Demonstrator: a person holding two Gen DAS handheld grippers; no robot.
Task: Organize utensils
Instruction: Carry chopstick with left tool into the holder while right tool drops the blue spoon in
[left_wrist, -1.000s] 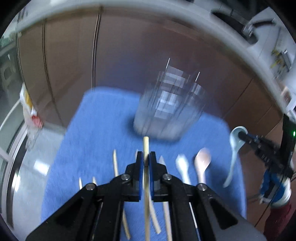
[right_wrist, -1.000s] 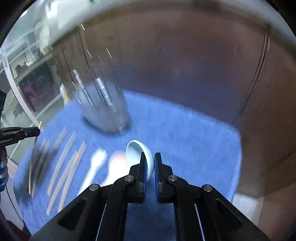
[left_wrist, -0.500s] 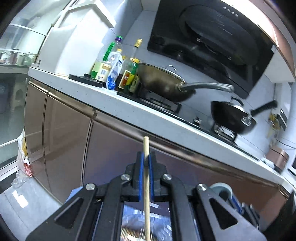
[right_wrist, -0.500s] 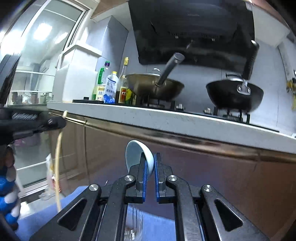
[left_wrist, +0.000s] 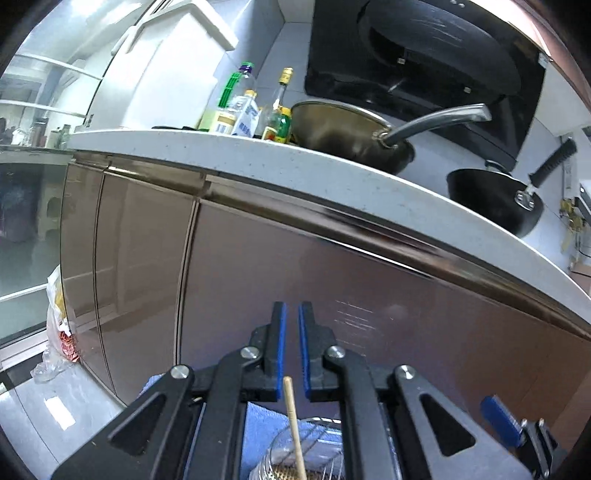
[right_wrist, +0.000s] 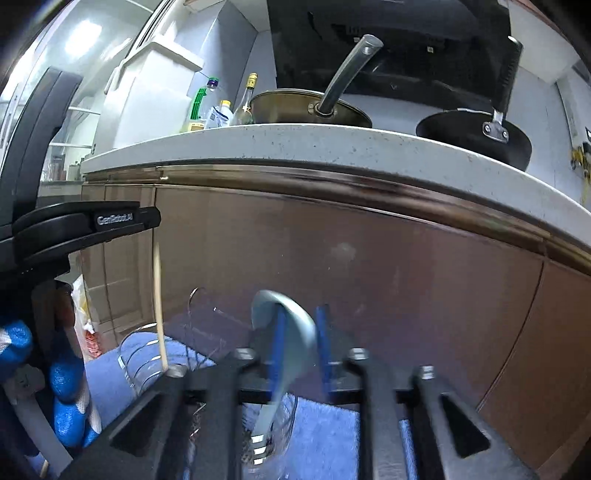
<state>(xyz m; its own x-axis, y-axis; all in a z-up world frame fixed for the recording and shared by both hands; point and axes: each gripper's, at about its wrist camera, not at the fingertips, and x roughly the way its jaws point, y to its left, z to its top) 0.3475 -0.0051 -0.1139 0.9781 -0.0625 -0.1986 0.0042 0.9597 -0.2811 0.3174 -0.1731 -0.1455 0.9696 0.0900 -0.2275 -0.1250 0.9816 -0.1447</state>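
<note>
My left gripper (left_wrist: 290, 306) points at the cabinet front and its jaws are opening. The wooden chopstick (left_wrist: 293, 424) has slipped below the blue pads (left_wrist: 277, 343) and stands with its lower end in the wire-and-glass utensil holder (left_wrist: 306, 458). My right gripper (right_wrist: 300, 314), blurred, is also opening. A pale blue spoon (right_wrist: 291, 332) hangs loose between its pads, handle down into the holder (right_wrist: 147, 350). In the right wrist view the left gripper (right_wrist: 147, 218) is at the left, above the chopstick (right_wrist: 159, 306).
A blue cloth (right_wrist: 325, 435) lies under the holder. Brown cabinet doors (left_wrist: 332, 280) stand close ahead under a white counter (left_wrist: 258, 162) with a wok (left_wrist: 343, 136), a black pan (left_wrist: 491, 199) and bottles (left_wrist: 243, 114). A blue-gloved hand (right_wrist: 18, 343) holds the left gripper.
Both grippers have swung up from the blue cloth to above the holder. Both pairs of jaws, shut on the chopstick and the spoon before, have parted, and both utensils have slid down.
</note>
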